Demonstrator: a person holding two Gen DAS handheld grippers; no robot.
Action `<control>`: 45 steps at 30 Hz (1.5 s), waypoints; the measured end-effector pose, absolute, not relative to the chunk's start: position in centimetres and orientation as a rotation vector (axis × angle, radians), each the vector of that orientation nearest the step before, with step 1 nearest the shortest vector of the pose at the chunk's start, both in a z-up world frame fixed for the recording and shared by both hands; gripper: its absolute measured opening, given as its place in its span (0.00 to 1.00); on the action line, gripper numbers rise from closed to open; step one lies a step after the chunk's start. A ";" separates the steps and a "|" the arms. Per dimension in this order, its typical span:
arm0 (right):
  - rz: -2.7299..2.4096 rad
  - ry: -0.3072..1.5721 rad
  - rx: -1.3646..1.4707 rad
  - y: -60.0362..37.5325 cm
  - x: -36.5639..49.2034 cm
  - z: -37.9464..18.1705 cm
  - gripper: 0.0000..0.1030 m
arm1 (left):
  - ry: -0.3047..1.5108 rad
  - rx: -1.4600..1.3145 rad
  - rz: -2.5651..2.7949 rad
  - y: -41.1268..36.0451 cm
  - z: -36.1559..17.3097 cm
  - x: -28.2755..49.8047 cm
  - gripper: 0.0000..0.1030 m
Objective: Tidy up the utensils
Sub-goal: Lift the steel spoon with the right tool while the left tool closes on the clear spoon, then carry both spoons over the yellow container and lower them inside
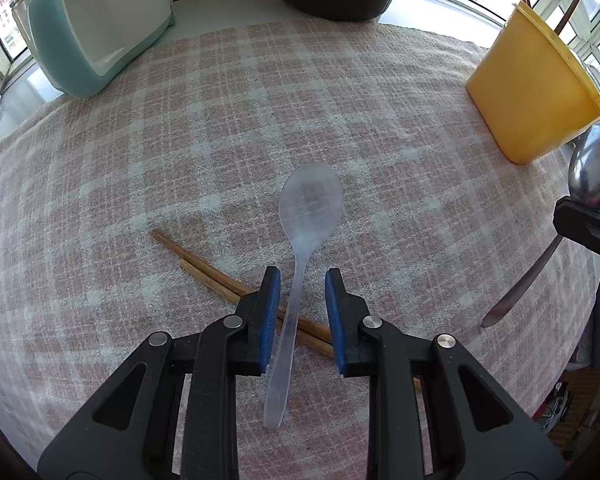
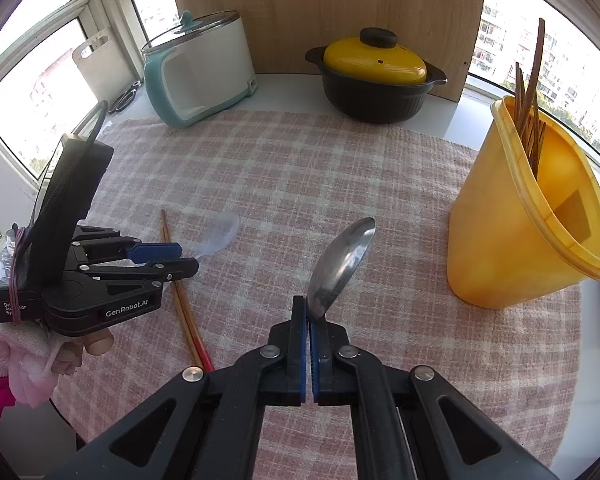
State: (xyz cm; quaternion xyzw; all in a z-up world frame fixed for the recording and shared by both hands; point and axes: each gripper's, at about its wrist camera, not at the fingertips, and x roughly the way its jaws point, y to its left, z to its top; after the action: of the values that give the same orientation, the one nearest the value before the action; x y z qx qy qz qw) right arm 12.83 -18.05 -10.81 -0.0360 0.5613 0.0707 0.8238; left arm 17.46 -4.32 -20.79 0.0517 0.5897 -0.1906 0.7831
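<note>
two spoons (image 1: 311, 204), one container (image 2: 528, 216)

clear plastic spoon (image 1: 311, 204) lying across chopsticks (image 1: 204, 270)

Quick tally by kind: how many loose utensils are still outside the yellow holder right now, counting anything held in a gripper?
Clear plastic spoon: 1
Shiny metal spoon: 1
Wooden chopsticks: 2
Total: 4

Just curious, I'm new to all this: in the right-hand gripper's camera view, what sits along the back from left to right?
Teal-and-white appliance with glass lid → black pot with yellow lid → tall yellow plastic container holding dark chopsticks.
</note>
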 end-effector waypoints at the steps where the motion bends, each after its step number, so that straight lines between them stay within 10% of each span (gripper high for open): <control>1: 0.150 1.192 -0.077 -18.1 12.8 -10.7 0.00 | 1.281 0.118 -0.409 -4.4 -21.0 17.5 0.21; 11: 0.140 1.179 -0.069 -19.0 12.7 -9.9 0.00 | 1.293 0.128 -0.408 -4.9 -21.6 18.9 0.03; 45: 0.159 1.023 -0.022 -30.9 10.3 -1.1 0.00 | 0.832 -0.287 -0.454 -12.8 -4.6 15.0 0.03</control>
State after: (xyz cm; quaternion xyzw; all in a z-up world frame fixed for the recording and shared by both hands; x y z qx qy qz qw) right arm 10.32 -30.91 -1.08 -0.0103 0.4890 0.0758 0.8689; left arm 14.99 -12.81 -4.63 -0.1378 0.3994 -0.2178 0.8798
